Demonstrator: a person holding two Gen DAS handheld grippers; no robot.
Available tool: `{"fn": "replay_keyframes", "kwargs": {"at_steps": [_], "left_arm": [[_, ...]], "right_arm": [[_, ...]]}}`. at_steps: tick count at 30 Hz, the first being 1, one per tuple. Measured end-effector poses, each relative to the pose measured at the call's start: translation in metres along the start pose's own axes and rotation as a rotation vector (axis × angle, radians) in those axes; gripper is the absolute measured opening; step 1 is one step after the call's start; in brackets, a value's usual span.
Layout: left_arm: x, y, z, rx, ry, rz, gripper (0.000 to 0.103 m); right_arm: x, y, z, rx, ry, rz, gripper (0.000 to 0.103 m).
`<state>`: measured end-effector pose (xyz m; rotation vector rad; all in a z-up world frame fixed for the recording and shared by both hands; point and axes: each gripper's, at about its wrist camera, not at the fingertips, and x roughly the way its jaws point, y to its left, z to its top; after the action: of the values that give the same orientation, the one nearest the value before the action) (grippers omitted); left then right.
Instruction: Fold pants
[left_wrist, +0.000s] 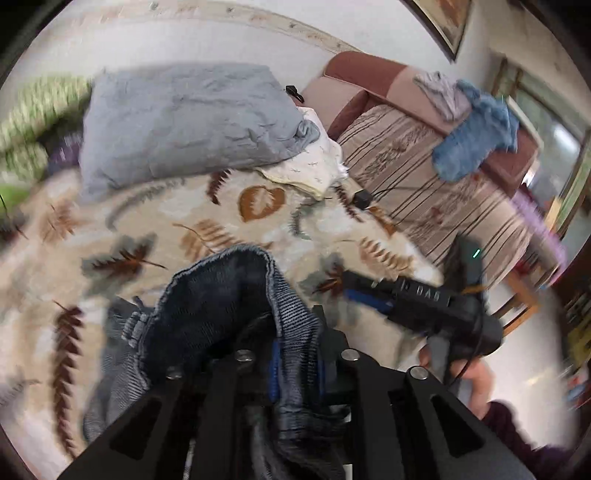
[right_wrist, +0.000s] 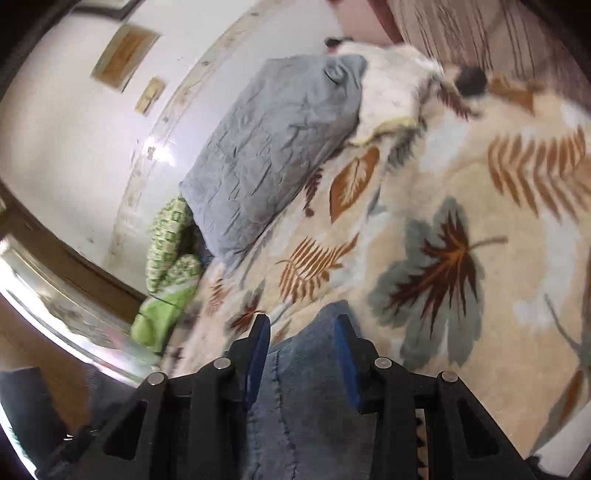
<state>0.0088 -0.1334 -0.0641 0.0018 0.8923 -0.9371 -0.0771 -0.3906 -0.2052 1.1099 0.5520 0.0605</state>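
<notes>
Left wrist view
- Left gripper (left_wrist: 295, 354): its jaws are closing on a thick fold of the pants (left_wrist: 221, 295) — dark denim bunching up between the blue pads and spilling over the near finger.
- Pants, position: the bunched hem is rising above the leaf-print blanket (left_wrist: 258, 229); the rest of the cloth is hanging down and left, under the gripper frame.
- Right gripper (left_wrist: 354, 290): it is showing at the right side, pointing left across the blanket, with a hand (left_wrist: 469, 373) wrapping its handle; from this view I cannot tell how its jaws stand.
- Grey pillow (left_wrist: 192, 122): it is lying at the far edge of the blanket, against the wall.
- White cloth (left_wrist: 314, 162): it is lying just beside the pillow's right end, partly under it.
- Small black device (left_wrist: 362, 199): it is sitting near the blanket's far right edge, a cable trailing from it.
- Sofa (left_wrist: 424, 158): it is standing beyond the blanket, striped cover on the seat; a blue garment (left_wrist: 472, 144) is draping over its back.
- Picture quality: blurred at the edges.

Right wrist view
- Right gripper (right_wrist: 301, 332): its jaws are clamping a flat layer of the pants (right_wrist: 310, 387) — lighter blue denim with a seam running between the two blue pads.
- Blanket: it is filling the right and middle of the view, with the pillow (right_wrist: 273, 155) at its far edge.
- Green patterned bedding (right_wrist: 170, 251): it is bunching at the blanket's left corner, just beside the pillow.
- Wall (right_wrist: 74, 129): two framed pieces are hanging on it, blurred.
</notes>
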Motion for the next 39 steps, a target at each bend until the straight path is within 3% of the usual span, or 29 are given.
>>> {"fn": "replay_keyframes", "kwargs": {"at_steps": [1, 2, 3, 5, 8, 10, 13, 16, 19, 23, 33, 37, 38, 39], "left_arm": [[0.0, 0.007, 0.003, -0.034, 0.027, -0.078, 0.046], [-0.001, 0.013, 0.005, -0.053, 0.045, -0.102, 0.074], [-0.005, 0.017, 0.007, -0.065, 0.036, -0.086, 0.082], [-0.019, 0.024, 0.01, -0.058, 0.0, -0.019, 0.082], [-0.041, 0.047, 0.013, -0.093, -0.064, 0.019, 0.082], [-0.056, 0.072, 0.007, -0.124, -0.089, 0.082, 0.082], [-0.065, 0.106, -0.022, -0.136, -0.037, 0.204, 0.082], [-0.073, 0.128, -0.067, -0.107, 0.034, 0.26, 0.082], [-0.086, 0.126, -0.112, 0.052, 0.068, 0.376, 0.082], [-0.094, 0.102, -0.152, 0.295, 0.107, 0.457, 0.082], [-0.057, 0.037, -0.152, 0.731, -0.08, 0.629, 0.082], [-0.028, 0.02, -0.154, 0.893, -0.083, 0.708, 0.082], [-0.023, 0.017, -0.153, 0.907, -0.073, 0.696, 0.08], [-0.018, 0.015, -0.15, 0.912, -0.061, 0.674, 0.071]], "right_arm": [[0.002, -0.004, 0.001, 0.025, 0.022, 0.021, 0.05], [0.004, -0.008, 0.001, 0.051, 0.044, 0.033, 0.055], [0.007, -0.01, 0.0, 0.069, 0.06, 0.037, 0.062], [0.015, -0.007, -0.003, 0.059, 0.094, 0.042, 0.062], [0.032, 0.004, -0.011, 0.016, 0.176, 0.054, 0.063], [0.044, 0.01, -0.02, -0.023, 0.229, 0.019, 0.063], [0.052, 0.015, -0.027, -0.083, 0.246, -0.065, 0.063], [0.053, 0.015, -0.03, -0.098, 0.274, -0.048, 0.063], [0.047, 0.017, -0.035, -0.169, 0.286, -0.055, 0.063], [0.035, 0.017, -0.036, -0.274, 0.274, -0.116, 0.063], [0.033, -0.013, -0.039, -0.113, 0.38, 0.008, 0.063], [0.037, -0.022, -0.04, -0.078, 0.405, 0.02, 0.063], [0.039, -0.023, -0.04, -0.067, 0.411, 0.026, 0.063], [0.042, -0.023, -0.041, -0.059, 0.419, 0.031, 0.063]]}}
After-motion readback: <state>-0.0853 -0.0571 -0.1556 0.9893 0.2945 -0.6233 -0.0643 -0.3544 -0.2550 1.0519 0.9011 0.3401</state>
